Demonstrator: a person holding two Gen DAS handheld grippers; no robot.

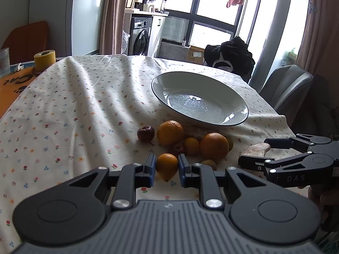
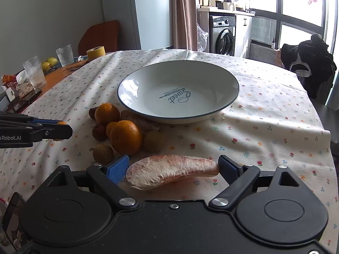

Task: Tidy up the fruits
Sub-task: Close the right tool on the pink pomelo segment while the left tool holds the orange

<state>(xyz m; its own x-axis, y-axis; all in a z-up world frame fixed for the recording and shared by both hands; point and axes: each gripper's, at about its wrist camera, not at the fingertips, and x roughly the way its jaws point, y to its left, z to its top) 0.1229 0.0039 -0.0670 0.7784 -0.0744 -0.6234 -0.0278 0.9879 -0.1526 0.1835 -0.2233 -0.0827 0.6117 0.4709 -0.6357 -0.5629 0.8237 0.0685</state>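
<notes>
A white plate with a dark rim stands empty on the flowered tablecloth. In front of it lies a cluster of fruit: two big oranges, a dark red fruit, a little orange one and two brown round fruits. My left gripper is shut on a small orange fruit near the cluster's front. My right gripper is wide open and straddles a pink pomelo segment lying on the cloth, its ends close to both pads.
A second pomelo piece lies against the plate. At the table's far left stand a yellow tape roll, two glasses and lemons. A grey chair and black clothing lie beyond the right edge.
</notes>
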